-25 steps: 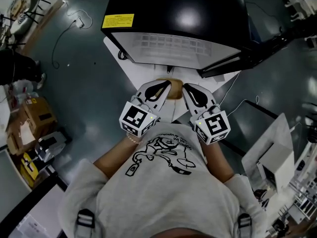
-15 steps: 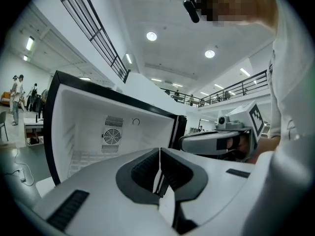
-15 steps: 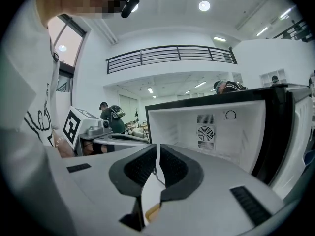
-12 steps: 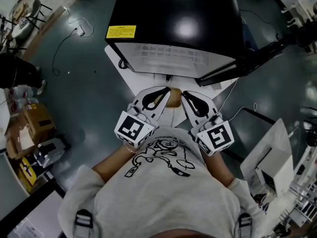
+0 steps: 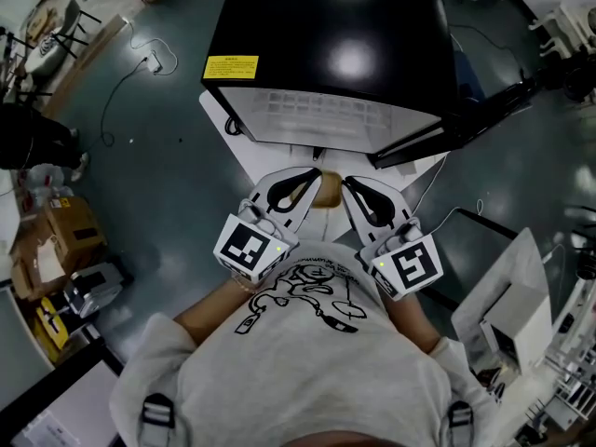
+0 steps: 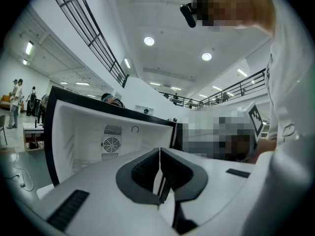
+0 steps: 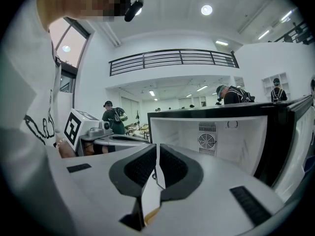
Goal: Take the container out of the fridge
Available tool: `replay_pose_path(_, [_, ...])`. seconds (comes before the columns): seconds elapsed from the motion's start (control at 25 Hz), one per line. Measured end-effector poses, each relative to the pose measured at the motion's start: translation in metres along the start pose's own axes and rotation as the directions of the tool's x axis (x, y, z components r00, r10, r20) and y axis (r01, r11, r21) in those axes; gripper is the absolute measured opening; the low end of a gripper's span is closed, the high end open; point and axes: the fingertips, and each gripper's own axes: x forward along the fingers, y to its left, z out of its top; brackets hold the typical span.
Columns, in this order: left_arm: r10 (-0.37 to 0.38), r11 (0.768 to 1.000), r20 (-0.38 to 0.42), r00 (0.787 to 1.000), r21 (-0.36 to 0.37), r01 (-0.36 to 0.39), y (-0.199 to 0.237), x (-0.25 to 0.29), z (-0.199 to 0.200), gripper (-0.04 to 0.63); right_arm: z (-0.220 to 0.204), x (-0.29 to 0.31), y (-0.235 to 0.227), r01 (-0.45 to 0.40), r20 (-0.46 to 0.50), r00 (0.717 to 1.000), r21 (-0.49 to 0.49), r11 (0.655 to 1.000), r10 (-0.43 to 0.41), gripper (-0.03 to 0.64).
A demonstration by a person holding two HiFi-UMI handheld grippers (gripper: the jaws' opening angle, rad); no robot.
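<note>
- Fridge [image 5: 335, 35] straight ahead, mouth open toward me. Cavity reads as open room; white inner walls close its sides, fan grille [image 6: 111, 145] marks the back wall.
- Black top caps the opening from above.
- Open door [image 5: 466, 119] swings out on my right and bars that side.
- White base panel [image 5: 244, 142] juts out below the mouth, under my 2 grippers.
- Container [image 5: 326, 189] fills the gap between left gripper [image 5: 315, 172] and right gripper [image 5: 348, 182]; my torso is just behind.
- Left: open floor [image 5: 177, 184], 1 cable [image 5: 154, 60], cardboard boxes [image 5: 60, 222] further off.
</note>
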Motion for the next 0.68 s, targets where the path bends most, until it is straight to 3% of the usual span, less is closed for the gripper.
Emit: replay_pose_path(0.68, [-0.002,1.000,0.010,1.000,-0.010,0.002,-0.0004,-0.0025,0.0062,0.021,0.0019,-0.0021,-0.0025,0.006,0.001,1.000,0.003,1.000,-0.006,0.041])
